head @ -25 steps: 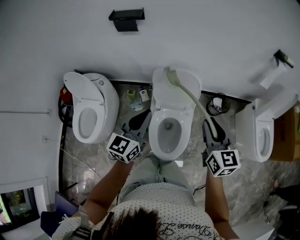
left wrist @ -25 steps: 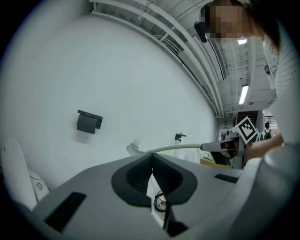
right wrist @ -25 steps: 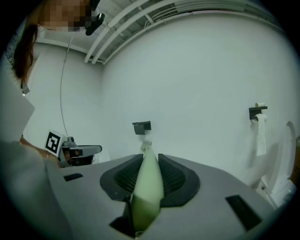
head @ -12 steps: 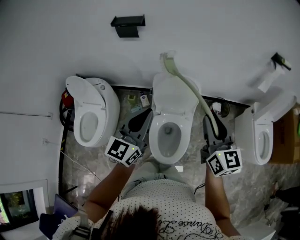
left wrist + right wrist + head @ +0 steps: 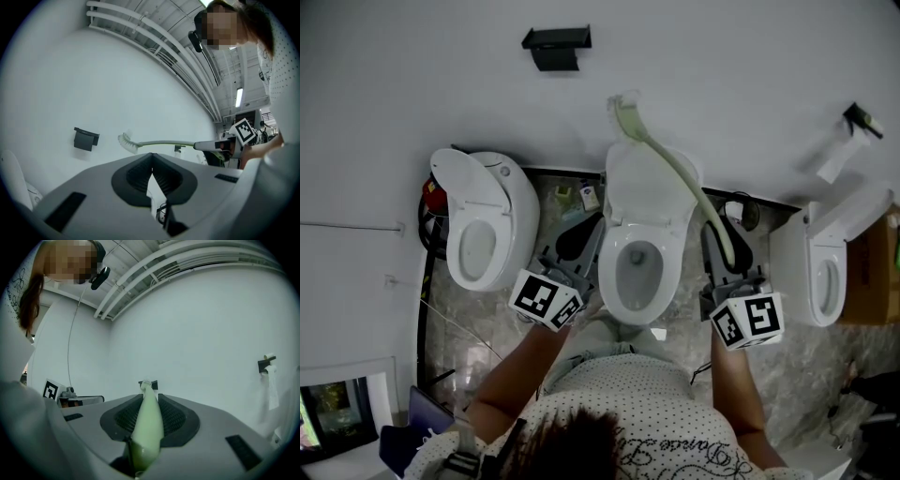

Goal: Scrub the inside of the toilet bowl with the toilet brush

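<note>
Right gripper (image 5: 720, 248) pinches long pale green toilet brush (image 5: 673, 171); brush head up by white wall (image 5: 741, 66), above white toilet bowl (image 5: 614, 274); left gripper (image 5: 152, 161) pressed together, empty; no scrubbing yet.

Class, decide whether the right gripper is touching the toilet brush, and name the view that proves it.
Touching. The right gripper view shows the right gripper with its jaws closed on the toilet brush handle, no gap on either side.
</note>
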Available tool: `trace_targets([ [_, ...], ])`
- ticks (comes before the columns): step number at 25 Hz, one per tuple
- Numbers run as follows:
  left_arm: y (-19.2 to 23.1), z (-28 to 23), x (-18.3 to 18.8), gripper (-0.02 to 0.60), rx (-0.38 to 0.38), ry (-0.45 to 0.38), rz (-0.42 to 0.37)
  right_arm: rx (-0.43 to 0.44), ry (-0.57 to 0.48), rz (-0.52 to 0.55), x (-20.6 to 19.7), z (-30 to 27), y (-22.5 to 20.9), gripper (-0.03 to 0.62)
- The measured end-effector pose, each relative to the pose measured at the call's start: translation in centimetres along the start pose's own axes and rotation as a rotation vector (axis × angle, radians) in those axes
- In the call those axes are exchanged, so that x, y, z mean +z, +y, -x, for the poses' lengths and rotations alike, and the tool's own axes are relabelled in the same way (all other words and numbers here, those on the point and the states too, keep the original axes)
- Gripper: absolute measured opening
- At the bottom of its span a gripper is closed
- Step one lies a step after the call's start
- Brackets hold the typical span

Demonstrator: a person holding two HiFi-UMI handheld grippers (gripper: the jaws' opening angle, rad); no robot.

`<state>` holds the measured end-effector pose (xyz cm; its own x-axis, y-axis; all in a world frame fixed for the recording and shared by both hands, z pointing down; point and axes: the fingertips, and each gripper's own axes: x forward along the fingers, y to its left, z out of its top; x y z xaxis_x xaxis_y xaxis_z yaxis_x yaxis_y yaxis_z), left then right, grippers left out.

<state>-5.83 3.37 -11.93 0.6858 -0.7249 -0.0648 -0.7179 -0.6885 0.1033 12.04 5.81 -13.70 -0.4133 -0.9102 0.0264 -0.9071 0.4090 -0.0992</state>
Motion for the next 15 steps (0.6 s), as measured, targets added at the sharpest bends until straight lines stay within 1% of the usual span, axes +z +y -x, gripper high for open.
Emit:
trace_targets([
  [15,-0.60,-0.30,-0.52,0.003,-0.008,0.016,0.007,-0.037,0.001,0.014,-0.25,0.96,-0.92,0.110],
])
